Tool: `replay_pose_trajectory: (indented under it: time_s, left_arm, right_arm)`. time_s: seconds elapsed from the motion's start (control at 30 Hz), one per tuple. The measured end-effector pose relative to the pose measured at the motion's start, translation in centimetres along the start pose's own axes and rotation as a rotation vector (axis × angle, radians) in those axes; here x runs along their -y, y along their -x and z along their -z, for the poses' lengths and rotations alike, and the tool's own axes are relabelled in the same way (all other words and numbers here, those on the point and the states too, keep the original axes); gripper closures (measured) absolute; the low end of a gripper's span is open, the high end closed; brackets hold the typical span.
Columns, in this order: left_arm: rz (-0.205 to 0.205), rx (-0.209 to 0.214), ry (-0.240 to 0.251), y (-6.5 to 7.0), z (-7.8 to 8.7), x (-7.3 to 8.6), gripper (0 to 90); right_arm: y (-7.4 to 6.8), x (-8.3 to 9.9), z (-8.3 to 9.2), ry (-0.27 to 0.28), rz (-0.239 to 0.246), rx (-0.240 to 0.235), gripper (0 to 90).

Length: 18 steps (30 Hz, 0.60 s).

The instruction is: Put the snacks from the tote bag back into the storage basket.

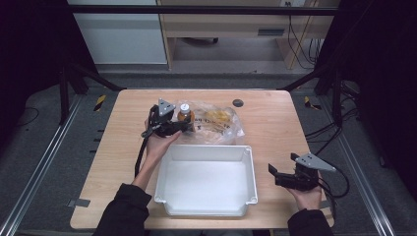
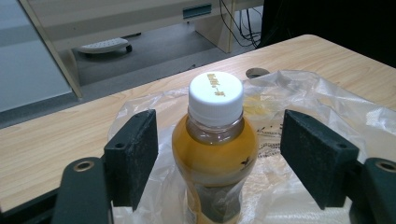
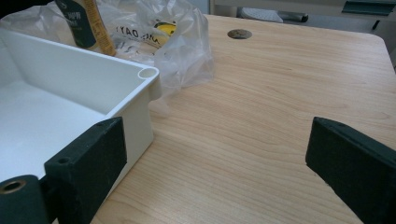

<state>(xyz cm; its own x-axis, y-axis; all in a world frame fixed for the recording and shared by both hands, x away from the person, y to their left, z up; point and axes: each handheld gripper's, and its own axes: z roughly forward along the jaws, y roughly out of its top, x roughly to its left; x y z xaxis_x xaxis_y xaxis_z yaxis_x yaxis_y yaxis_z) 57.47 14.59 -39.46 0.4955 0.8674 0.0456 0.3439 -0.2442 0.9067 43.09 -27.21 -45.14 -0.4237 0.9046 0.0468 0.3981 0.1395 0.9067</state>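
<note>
From the high view, the left gripper [image 1: 183, 127] reaches toward a bottle [image 1: 185, 112] standing upright near the far edge of the tabletop [image 1: 275, 128], beside a clear plastic bag [image 1: 219, 124]. The white bin [image 1: 206, 182] at the near edge holds nothing, so by my reading the work has barely begun: the bottle is not yet gripped, and lifting and placing remain.

In the left gripper view, the bottle's white cap [image 2: 215, 95] and amber body sit between the jaws, with gaps on both sides (pads not pressing). The bag holds something yellow.

In the right gripper view, the right gripper [image 3: 215, 158] is spread wide over bare wood by the bin's right wall, gripping nothing.
</note>
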Motion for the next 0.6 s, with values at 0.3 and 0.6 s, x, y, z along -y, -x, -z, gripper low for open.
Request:
replay_pose_trajectory:
  time_s: [0.3, 0.6]
  left_arm:
    - [0.006, 0.003, -0.008, -0.1, -0.9, 0.3, 33.0]
    - [0.014, 0.01, 0.0, -0.2, -1.8, 0.6, 40.2]
  right_arm:
    - [-0.1, -0.1, -0.1, -0.004, 0.003, -0.005, 5.6]
    - [-0.2, 0.0, -0.2, -0.012, 0.008, -0.005, 5.7]
